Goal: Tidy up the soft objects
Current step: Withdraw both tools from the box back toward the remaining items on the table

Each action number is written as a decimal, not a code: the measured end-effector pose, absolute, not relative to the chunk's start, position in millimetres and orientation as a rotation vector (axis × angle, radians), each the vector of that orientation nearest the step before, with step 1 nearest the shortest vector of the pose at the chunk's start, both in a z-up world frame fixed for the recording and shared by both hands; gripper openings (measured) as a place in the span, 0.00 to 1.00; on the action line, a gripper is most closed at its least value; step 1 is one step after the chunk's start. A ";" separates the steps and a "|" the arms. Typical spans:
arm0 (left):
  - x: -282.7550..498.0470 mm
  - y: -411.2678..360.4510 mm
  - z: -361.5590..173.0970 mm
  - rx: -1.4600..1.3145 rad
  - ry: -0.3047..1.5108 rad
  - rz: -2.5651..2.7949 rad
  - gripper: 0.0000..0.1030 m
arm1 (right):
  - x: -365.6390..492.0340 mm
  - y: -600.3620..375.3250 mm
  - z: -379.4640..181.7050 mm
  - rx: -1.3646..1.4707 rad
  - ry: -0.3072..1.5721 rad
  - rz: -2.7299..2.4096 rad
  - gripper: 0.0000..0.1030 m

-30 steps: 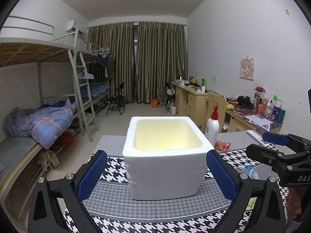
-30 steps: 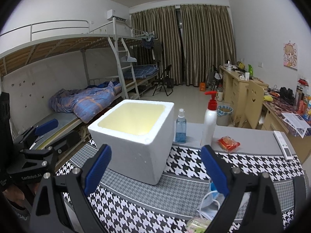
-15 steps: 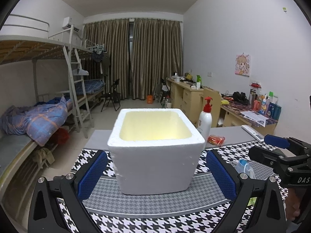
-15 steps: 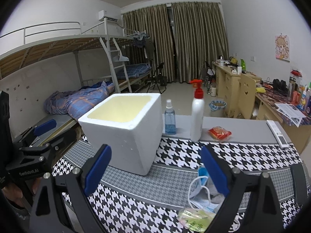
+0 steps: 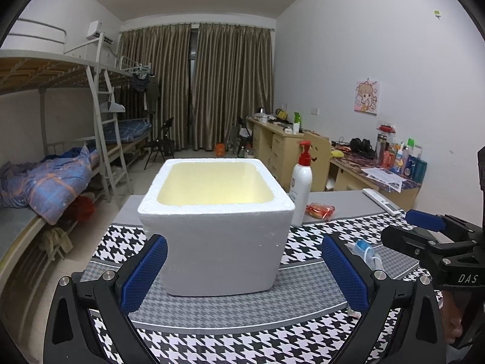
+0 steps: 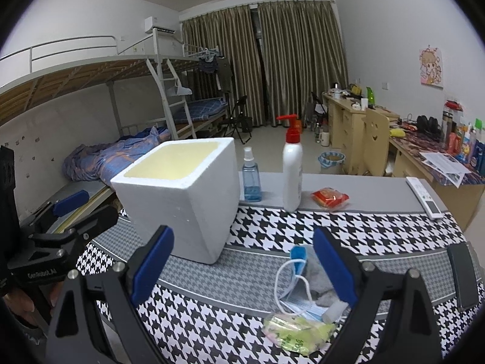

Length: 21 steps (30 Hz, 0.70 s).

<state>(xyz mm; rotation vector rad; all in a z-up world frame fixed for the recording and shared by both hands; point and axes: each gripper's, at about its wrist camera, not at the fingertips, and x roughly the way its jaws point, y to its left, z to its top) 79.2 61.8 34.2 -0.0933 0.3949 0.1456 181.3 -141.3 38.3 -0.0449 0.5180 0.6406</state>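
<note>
- Right wrist view puts the soft items in a small heap on the houndstooth cloth (image 6: 379, 230), low and right of centre: a blue face mask (image 6: 298, 298) with white ear loops, a grey cloth (image 6: 318, 276) under it, and a clear packet with green contents (image 6: 295, 332) nearest my camera.
- I see a small white roll (image 6: 333, 314) lying against the mask's edge; I cannot tell what it is.
- My right gripper (image 6: 242, 268) hangs above the heap with its blue pads spread wide and nothing between them; the right-hand pad (image 6: 332, 268) overlaps the grey cloth in the view, but contact cannot be confirmed.
- White foam box (image 5: 216, 227), open-topped with a pale yellow inside, stands on the cloth to the left of the heap. I can see nothing inside it from either view.
- My left gripper (image 5: 244, 273) faces the box front, pads fully apart and holding nothing, one on each side of the box's lower corners as seen in the left wrist view.
- Behind the box on the grey table (image 6: 363, 188): a blue spray bottle (image 6: 251, 176), a white pump bottle with red top (image 6: 292, 170), a red snack packet (image 6: 330, 197), and a white remote (image 6: 424, 197) at the far right edge.
- Beyond the table, a bunk bed (image 5: 60, 139) stands along the left wall.
</note>
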 end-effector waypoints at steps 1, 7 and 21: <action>79.8 60.9 33.7 -0.092 0.396 0.144 0.99 | 181.6 -142.0 38.2 -0.045 0.519 0.637 0.92; 84.3 54.9 29.5 -0.091 0.410 0.122 0.99 | 184.1 -151.1 35.3 -0.037 0.522 0.615 0.92; 94.4 38.5 22.9 -0.098 0.431 0.062 0.99 | 190.0 -175.0 28.7 -0.013 0.539 0.557 0.92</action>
